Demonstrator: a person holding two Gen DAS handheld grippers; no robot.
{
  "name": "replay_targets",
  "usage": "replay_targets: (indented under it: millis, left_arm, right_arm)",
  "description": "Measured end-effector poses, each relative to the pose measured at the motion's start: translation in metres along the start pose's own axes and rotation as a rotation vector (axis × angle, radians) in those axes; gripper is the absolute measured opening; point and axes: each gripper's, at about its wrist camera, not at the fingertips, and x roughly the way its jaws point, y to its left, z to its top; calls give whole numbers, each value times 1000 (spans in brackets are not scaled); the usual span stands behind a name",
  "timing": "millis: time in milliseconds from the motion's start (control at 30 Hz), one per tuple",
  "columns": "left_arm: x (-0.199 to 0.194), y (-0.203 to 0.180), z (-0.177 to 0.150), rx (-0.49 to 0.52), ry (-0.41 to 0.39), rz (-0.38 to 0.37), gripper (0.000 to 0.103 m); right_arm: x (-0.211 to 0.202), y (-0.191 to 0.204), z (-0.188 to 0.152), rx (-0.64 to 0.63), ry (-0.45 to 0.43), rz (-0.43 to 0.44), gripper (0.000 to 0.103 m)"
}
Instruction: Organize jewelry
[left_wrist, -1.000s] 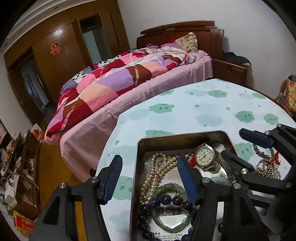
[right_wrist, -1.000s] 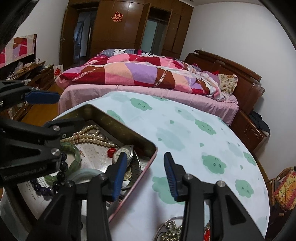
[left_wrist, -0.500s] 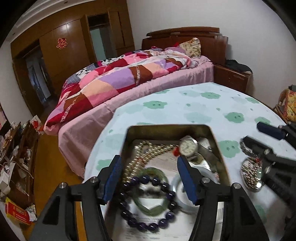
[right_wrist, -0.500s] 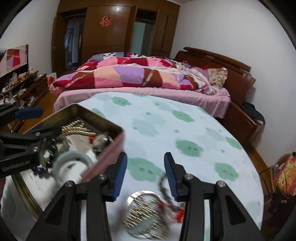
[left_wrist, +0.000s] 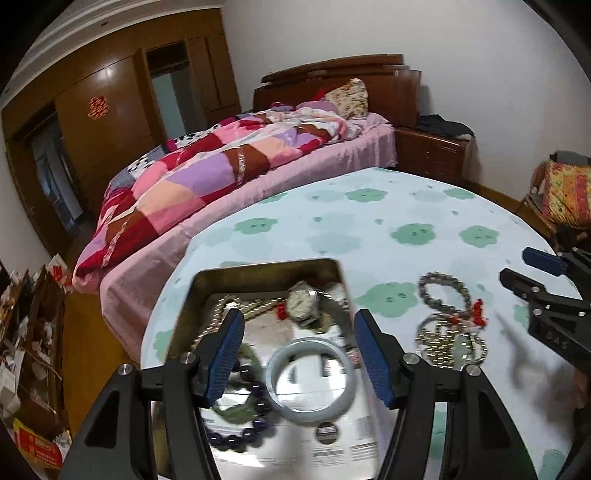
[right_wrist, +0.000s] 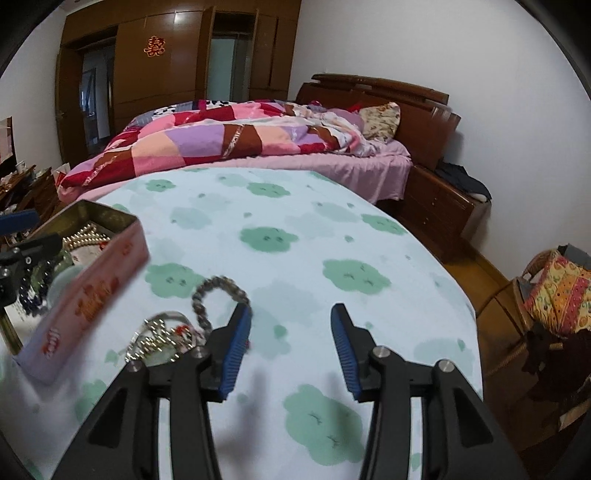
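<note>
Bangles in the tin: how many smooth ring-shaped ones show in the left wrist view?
2. A pale bangle lies near the middle of the tin. A green bangle lies to its left, overlapped by dark beads. The left gripper may hide others.

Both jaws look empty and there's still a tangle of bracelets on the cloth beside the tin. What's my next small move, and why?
Probably swing the right gripper toward the bracelet pile and straddle it. Its jaws are opening with nothing between them, and the pile lies on the tablecloth just off its left pad, outside the tin. The left gripper, open above the tin, holds nothing.
</note>
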Motion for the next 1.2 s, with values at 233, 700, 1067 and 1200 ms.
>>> replay_targets:
  millis: [233, 700, 1067, 1200]
  left_arm:
    - [7, -29, 7, 73, 5, -1, 62]
    - [22, -20, 11, 41, 39, 3, 62]
    - [13, -30, 10, 47, 26, -49, 62]
    - [7, -41, 9, 51, 16, -85, 62]
  right_arm:
    - [8, -5, 2, -8, 21, 21, 47]
    - [59, 21, 18, -118, 154, 68, 43]
    - [43, -5, 12, -19, 135, 82, 10]
    - [16, -19, 1, 27, 97, 78, 10]
